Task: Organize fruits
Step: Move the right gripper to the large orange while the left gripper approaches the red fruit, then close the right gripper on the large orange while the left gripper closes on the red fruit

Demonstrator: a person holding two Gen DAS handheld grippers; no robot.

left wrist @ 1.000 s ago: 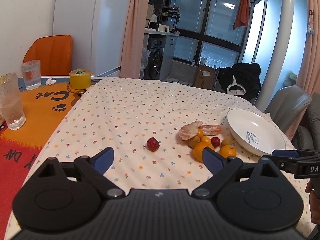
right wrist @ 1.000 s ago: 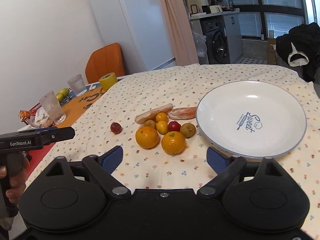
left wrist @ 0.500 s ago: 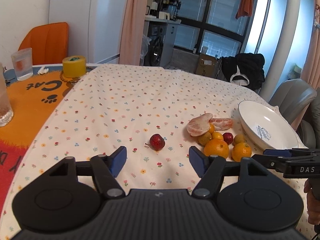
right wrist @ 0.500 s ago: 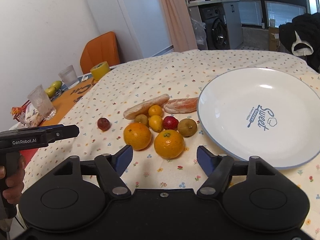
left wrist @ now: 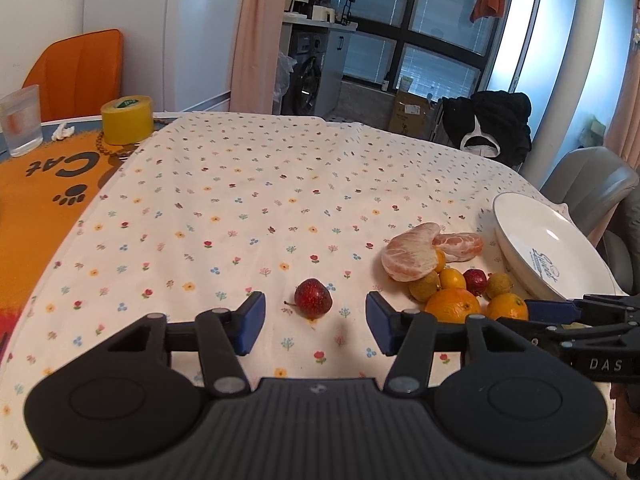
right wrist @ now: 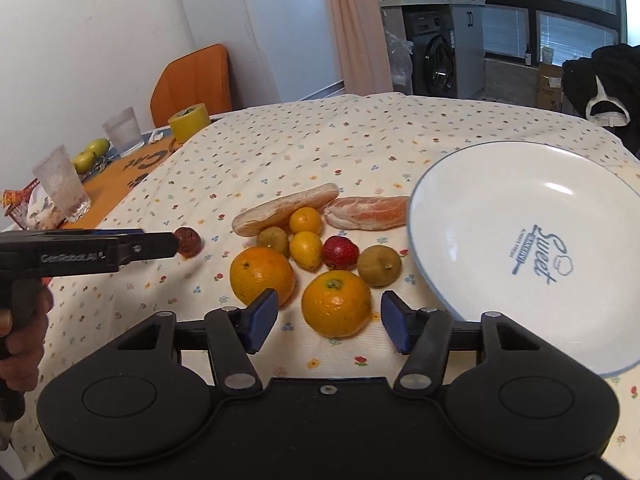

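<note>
plate [right wrist: 500, 208]: glossy white ceramic, thin blue rim, printed blue logo
tablecloth [left wrist: 280, 184]: matt woven cloth with a small flower print, lightly creased
oranges [right wrist: 335, 304]: dimpled, slightly shiny peel
peeled segments [left wrist: 410, 256]: pale, fibrous, dull
red fruit [left wrist: 313, 303]: speckled, faintly glossy skin
left hand-held gripper [left wrist: 312, 322]: matt black plastic, blue rubbery pads, small metal screws
tape roll [left wrist: 127, 119]: smooth yellow

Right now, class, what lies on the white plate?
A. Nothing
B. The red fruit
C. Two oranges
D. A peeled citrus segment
A: the white plate shows only its blue printed logo, while the oranges, the peeled segment and the lone red fruit all rest on the tablecloth beside it.
</note>
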